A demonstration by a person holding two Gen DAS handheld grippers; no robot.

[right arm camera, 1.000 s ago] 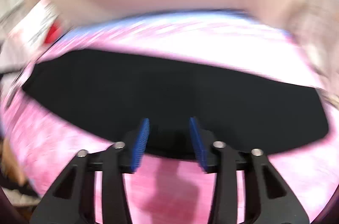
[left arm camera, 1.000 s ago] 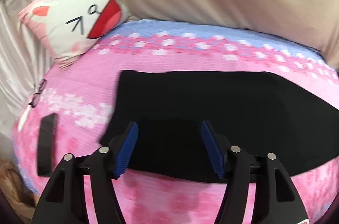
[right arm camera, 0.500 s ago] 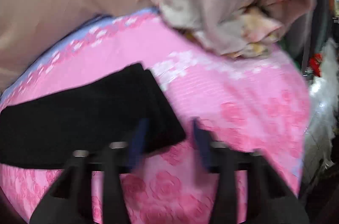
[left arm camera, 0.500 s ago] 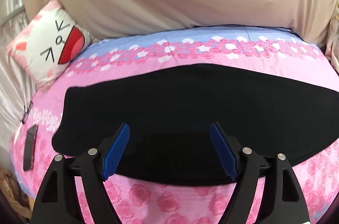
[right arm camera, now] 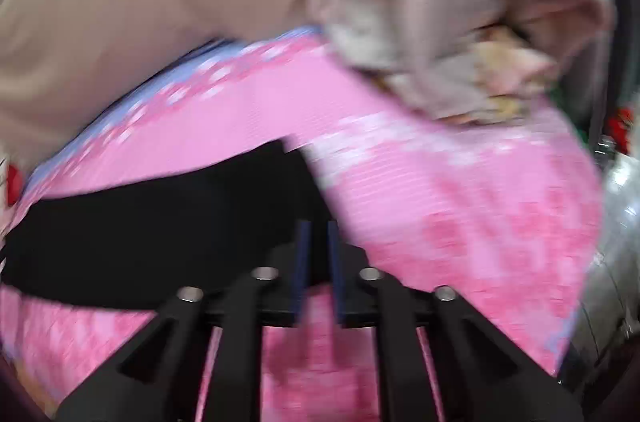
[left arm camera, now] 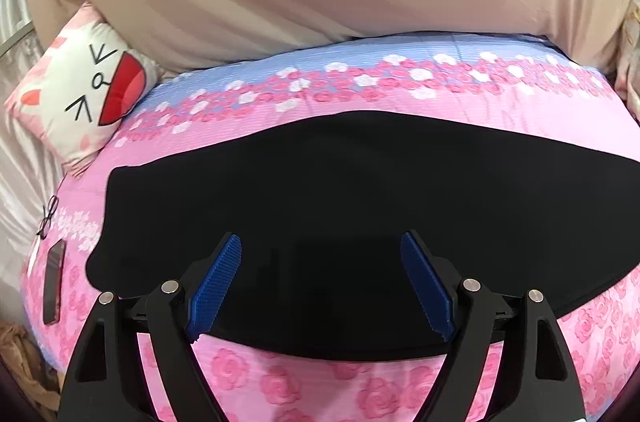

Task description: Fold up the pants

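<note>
I count one pair of black pants [left arm camera: 360,198], laid flat on one pink rose-print bedspread [left arm camera: 304,386]. One white cartoon-face pillow [left arm camera: 80,86], one pair of thin-framed glasses [left arm camera: 48,216] and one dark slab-shaped phone [left arm camera: 54,280] sit to the left. At the right lies one heap of beige floral fabric [right arm camera: 460,22].

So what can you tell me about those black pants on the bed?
The black pants lie flat across the pink flowered bedspread in one long, smooth strip, apparently soft matte cloth. No seams or pockets show. One end is squared off near the cat pillow; the other end sits under the right gripper, whose narrowly parted pads are too blurred to show a grip. The left gripper hangs open over the near edge.
</note>
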